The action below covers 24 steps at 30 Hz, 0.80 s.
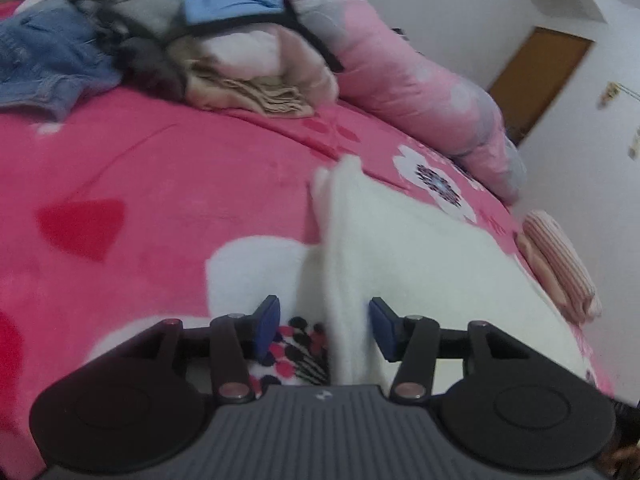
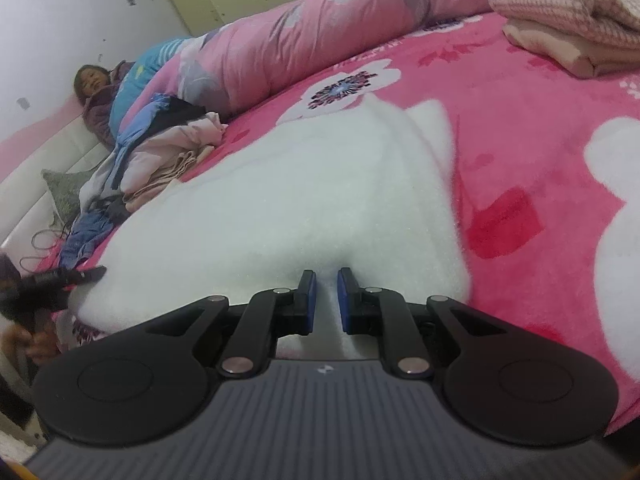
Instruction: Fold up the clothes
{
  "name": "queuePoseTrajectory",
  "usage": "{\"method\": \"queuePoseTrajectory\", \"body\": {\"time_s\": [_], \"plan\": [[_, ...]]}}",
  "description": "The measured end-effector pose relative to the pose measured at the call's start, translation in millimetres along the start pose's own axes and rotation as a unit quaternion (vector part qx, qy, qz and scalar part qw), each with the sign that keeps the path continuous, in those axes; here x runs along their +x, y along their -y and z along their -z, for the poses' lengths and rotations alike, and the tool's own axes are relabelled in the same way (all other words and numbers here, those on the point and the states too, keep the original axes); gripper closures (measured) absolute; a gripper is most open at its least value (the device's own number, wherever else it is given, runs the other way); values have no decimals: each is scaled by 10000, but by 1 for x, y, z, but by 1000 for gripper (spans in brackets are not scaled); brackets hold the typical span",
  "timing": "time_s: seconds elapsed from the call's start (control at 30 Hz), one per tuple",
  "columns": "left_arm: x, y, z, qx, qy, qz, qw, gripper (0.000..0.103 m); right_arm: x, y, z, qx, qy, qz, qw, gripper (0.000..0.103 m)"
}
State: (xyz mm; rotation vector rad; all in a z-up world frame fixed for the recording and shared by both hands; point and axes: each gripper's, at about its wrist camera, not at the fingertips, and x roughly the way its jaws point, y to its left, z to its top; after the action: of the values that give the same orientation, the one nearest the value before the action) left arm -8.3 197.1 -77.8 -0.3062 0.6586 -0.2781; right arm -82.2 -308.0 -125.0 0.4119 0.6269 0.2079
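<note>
Nearest the lens, left view: left tongs, blue pads spread wide, released. A raised ridge of the white fleece garment stands up between the pads, nearer the right-hand pad; contact with either pad cannot be told. Judgement: tongs are set astride the edge ready to pinch it, not yet closed.

Right view: right tongs, pads drawn close with a narrow gap, a tuck of the white fleece garment caught between them. Reads as clenched on the fleece; pinch looks light.

Garment position: spread flat ahead of both tongs on the pink floral blanket, one edge at each tong. Judgement: gripping two points of the near hem lets the piece be lifted and laid over itself. Fold not yet made.

Materials: fleece is thick, fuzzy, matt white, soft rounded edges, holds a ridge without collapsing. Blanket is plush, bright pink, white flowers and red hearts.

Surroundings:
- Beyond left tongs, far left: unfolded clothes pile, denim, grey, blue, beige knit, loosely heaped.
- Right of left tongs at blanket edge: folded pink stack, ribbed striped knit on top.
- Rolled pink quilt, smooth and sheeny, behind.
- A person sits far left of right tongs.
</note>
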Motion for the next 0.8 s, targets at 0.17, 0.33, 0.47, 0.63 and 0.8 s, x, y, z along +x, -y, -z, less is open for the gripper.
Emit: {"method": "queuePoseTrajectory", "body": {"time_s": [0.17,0.33,0.47,0.63,0.8], "plan": [[3,18,-9,2,-150,-442,9989,31,0,6,0,-83,31,-186,9998,92],[15,92,-23,1037,-95,-482,9934,0,-5,-12,-22,-366,-153,-190,9990,88],[46,130,-11,1480,-488,-558,9862,0,-3,-47,-52,-947,89,-481,9943,70],[61,143,13,1421,-733,-825,9837,0,44,-94,-70,-1641,-228,127,9861,46],[57,137,20,1109,-542,-896,9883,0,95,-109,-63,-1302,-533,1123,9837,15]]}}
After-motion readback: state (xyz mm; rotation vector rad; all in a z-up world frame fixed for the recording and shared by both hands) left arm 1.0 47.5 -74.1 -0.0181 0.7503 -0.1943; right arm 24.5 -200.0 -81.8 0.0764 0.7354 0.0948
